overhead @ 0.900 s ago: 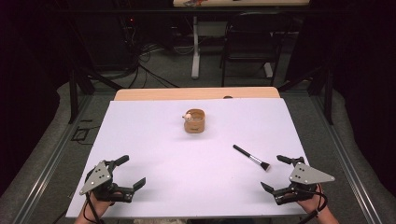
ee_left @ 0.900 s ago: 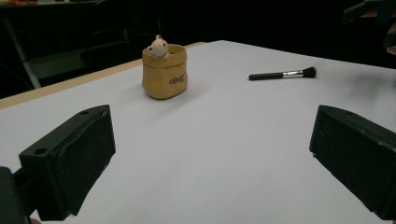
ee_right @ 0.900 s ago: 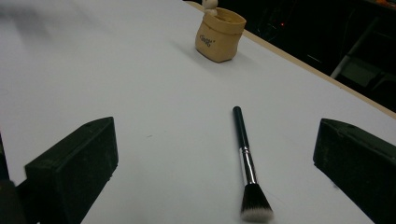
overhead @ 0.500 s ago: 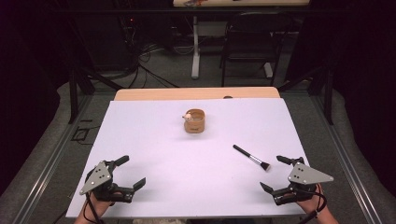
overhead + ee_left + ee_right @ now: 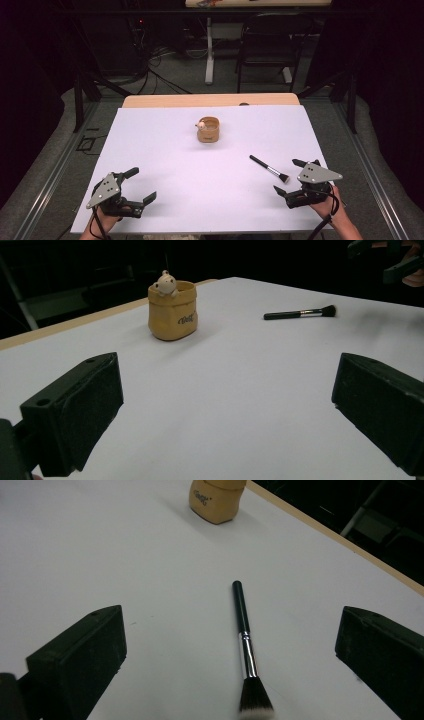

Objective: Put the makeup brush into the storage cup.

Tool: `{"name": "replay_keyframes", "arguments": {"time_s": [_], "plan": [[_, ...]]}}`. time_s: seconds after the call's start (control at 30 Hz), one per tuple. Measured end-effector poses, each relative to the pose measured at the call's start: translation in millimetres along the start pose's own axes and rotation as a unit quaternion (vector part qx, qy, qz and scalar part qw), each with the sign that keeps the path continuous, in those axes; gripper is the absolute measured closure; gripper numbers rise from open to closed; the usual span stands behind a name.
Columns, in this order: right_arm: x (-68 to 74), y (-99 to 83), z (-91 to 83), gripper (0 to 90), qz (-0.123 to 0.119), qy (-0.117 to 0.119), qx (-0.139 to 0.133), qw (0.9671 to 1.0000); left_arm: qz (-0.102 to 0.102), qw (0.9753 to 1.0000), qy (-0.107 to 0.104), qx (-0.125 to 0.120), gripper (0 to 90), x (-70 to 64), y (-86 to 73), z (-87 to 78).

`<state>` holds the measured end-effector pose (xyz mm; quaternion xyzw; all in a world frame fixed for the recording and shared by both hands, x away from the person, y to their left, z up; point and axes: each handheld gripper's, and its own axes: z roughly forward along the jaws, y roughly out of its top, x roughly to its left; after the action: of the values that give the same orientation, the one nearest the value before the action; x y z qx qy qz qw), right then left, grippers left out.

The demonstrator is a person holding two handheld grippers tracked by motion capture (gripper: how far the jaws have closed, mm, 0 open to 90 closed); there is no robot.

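Two grippers sit low at the near side of the white table (image 5: 165,150), each one held in a person's hand. From the middle of the table, the left gripper (image 5: 136,186) is at about 7 o'clock and the right gripper (image 5: 290,176) is at about 4 o'clock. They are well apart from each other.

Both grippers have their jaws spread wide. Nothing is between the jaws of either one.

A little makeup brush (image 5: 269,169) lies flat on the table, just beside the right gripper. Its black handle points away to about 10 o'clock, toward the cup. Its fluffy end points back at the right gripper and is very near it, but I cannot tell if they touch. In the right gripper view the brush (image 5: 246,647) lies in the wide gap between the two jaws, with the fluffy end closest.

A small yellow-brown cup (image 5: 208,130) stands upright near the middle of the table, toward the far side at 12 o'clock. A tiny pale toy figure (image 5: 164,281) peeks over its rim. In the left gripper view the cup (image 5: 172,311) is far off, and the brush (image 5: 299,313) lies to its right.
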<state>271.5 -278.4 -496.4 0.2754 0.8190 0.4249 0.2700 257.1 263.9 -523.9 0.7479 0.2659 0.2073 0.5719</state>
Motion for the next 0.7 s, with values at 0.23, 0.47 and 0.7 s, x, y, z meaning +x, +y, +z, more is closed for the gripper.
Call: {"name": "replay_keyframes", "arguments": {"time_s": [0.23,0.47,0.7], "plan": [[-14.3,10.3,15.0,0.0,0.022,-0.015,0.060,0.9978,0.001,1.0000,0.000,0.002,0.0,-0.5,-0.1,0.3],[-23.2,20.3,25.0,0.0,0.021,-0.013,0.070,0.9973,0.001,1.0000,0.000,0.004,0.1,-0.4,-0.4,0.3],[-33.5,31.1,38.9,0.0,0.012,-0.006,0.110,0.9938,-0.003,1.0000,-0.004,0.001,0.0,-0.3,-0.3,0.6]]}}
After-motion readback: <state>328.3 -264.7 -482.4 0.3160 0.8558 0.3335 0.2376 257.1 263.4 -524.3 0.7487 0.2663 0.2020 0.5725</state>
